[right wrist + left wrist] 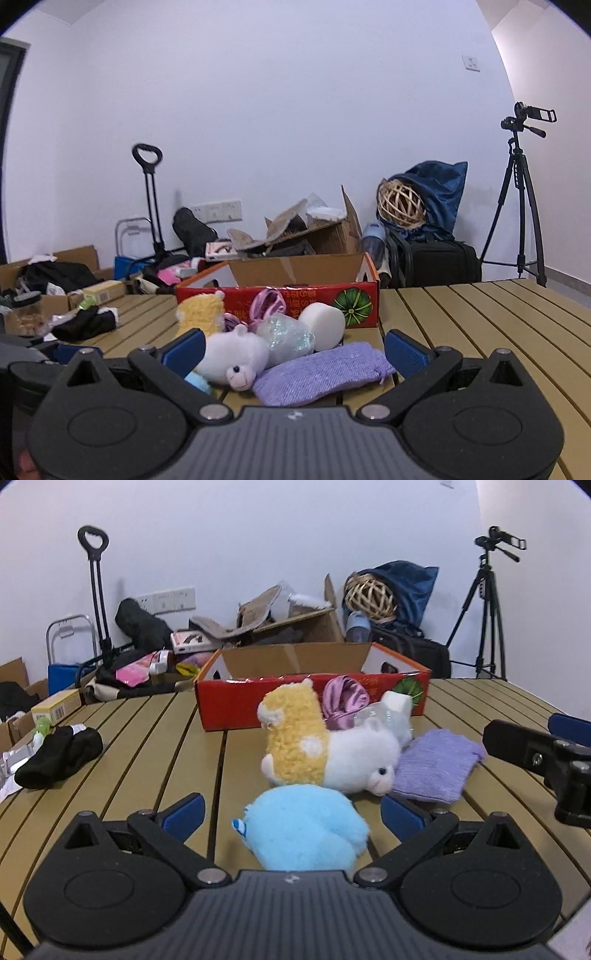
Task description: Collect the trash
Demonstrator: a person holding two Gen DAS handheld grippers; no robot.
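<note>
Trash pile: 3 plush toys [325,753], 1 purple cloth [437,770].

White wall [295,110], slatted wooden table [480,325], camera tripod [517,206], wall sockets [166,600]

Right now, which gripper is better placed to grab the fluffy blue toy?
Left, probably. The blue plush toy sits right between the open fingers of the left gripper. The right gripper is open too, but it faces the purple cloth.
</note>
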